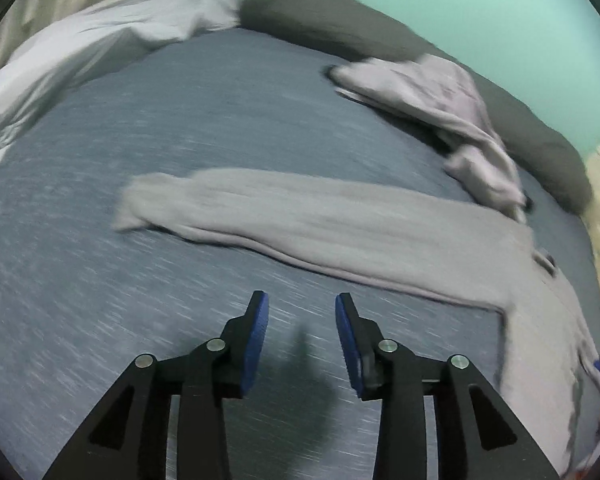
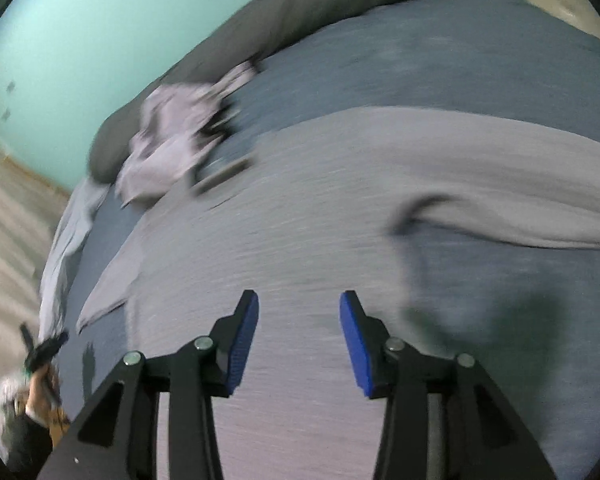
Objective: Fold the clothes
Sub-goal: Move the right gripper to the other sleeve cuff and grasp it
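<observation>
Left wrist view is smeared by motion blur; fabric weave reads only as streaks. The left gripper (image 1: 302,300), black with blue ribbed pads, has its fingers spread with nothing between them, above the blue-grey heathered bedsheet (image 1: 180,120). A long pale grey knit garment (image 1: 320,220) lies flat across the sheet ahead of the fingertips, one sleeve stretched left, its body cut off at the right edge. Beyond it, a crumpled lilac-grey cloth (image 1: 440,100) rests against a dark olive bolster-shaped pillow (image 1: 340,20). A white rumpled blanket (image 1: 80,48) lies at upper left.

Right wrist view is likewise blurred. The right gripper (image 2: 299,300) has its fingers apart, gripping nothing, over the garment's (image 2: 300,220) broad body, which fills the centre; contact cannot be judged. A fold ridge curves at right. The crumpled cloth (image 2: 172,136) is indistinct. Small objects at lower left are unidentifiable.
</observation>
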Demonstrator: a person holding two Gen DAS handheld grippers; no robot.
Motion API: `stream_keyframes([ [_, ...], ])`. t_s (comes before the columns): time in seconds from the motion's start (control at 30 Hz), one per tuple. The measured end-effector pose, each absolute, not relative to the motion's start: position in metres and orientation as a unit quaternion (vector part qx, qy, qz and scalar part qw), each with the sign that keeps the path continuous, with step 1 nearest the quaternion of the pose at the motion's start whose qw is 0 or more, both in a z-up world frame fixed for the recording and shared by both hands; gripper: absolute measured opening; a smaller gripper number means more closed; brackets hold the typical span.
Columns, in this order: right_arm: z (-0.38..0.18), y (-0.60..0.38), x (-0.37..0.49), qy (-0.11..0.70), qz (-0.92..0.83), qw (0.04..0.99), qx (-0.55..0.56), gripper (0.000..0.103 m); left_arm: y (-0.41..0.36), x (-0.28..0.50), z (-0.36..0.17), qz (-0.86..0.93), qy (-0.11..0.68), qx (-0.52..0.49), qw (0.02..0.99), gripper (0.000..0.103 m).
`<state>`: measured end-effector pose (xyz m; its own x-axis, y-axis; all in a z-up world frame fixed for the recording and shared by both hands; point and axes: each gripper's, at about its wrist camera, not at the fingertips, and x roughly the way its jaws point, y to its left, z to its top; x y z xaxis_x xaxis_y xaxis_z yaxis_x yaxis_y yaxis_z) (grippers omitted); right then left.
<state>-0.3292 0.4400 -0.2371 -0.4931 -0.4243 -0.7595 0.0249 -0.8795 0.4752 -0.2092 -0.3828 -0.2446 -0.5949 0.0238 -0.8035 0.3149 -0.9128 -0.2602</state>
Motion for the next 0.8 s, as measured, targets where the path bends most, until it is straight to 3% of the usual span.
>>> stream_keyframes([
  [0.23,-0.237,0.580,-0.307,-0.268,-0.848,0.024,0.457,0.043,-0.302,-0.218,-0.232,-0.876,0.180,0.446,0.024,0.043],
  [0.33,-0.240,0.640,-0.294,-0.302,-0.846,-0.024,0.439,0.054,-0.272,-0.220,-0.228,-0.877,0.174,0.449,0.007,0.043],
  [0.6,-0.257,0.777,-0.258,-0.405,-0.823,-0.136,0.375,0.055,-0.206,-0.227,-0.223,-0.873,0.158,0.461,-0.023,0.045],
  [0.8,-0.267,0.829,-0.250,-0.452,-0.807,-0.168,0.340,0.056,-0.170,-0.239,-0.224,-0.869,0.133,0.475,-0.030,0.045],
])
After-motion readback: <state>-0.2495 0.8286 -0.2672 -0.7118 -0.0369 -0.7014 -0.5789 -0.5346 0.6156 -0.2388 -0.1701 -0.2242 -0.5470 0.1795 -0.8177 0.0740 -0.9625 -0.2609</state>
